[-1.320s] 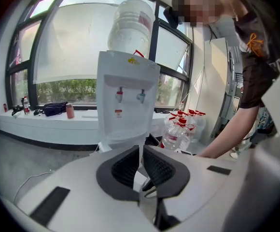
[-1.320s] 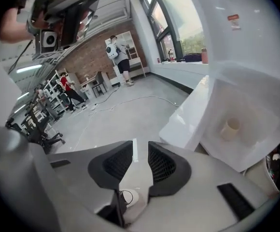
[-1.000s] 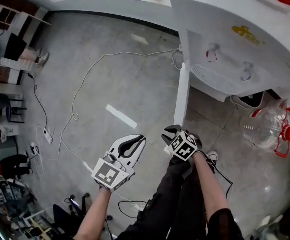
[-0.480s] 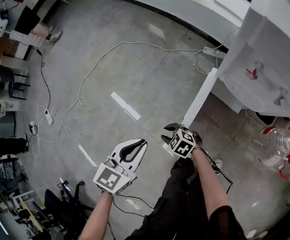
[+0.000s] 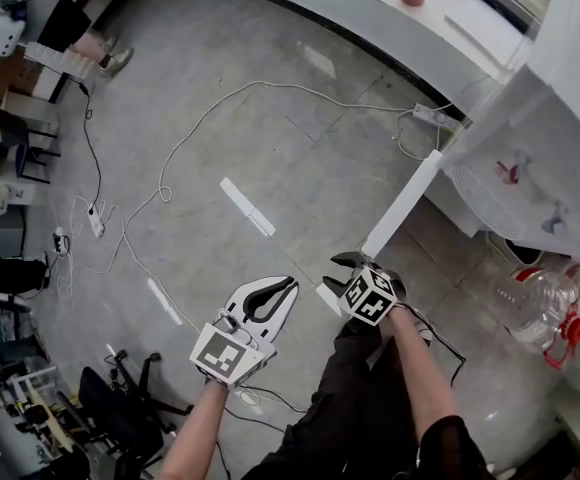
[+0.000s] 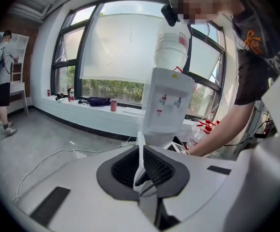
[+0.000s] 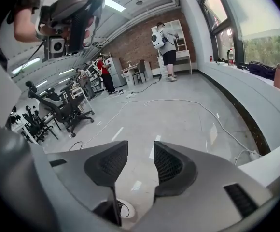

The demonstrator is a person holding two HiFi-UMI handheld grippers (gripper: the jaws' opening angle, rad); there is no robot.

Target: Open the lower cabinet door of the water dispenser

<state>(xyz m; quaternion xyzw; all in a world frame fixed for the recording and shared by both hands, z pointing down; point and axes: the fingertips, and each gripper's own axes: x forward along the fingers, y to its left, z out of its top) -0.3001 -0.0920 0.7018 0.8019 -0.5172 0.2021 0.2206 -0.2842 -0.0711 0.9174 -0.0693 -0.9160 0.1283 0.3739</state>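
Right gripper (image 7: 140,151): pads parted over bare floor (image 7: 178,115), nothing between them, the jaws having just been opening. Left gripper (image 6: 141,158): pads pressed together on nothing, idle alongside. Just ahead of the right gripper, the lower cabinet door (image 5: 402,206) stands swung well out from the water dispenser (image 5: 545,158). The opening step appears complete; the next move likely calls for drawing the right gripper clear without nudging the door's free edge.

L gripper (image 5: 288,284): jaws shut | R gripper (image 5: 344,262): jaws just opening, empty
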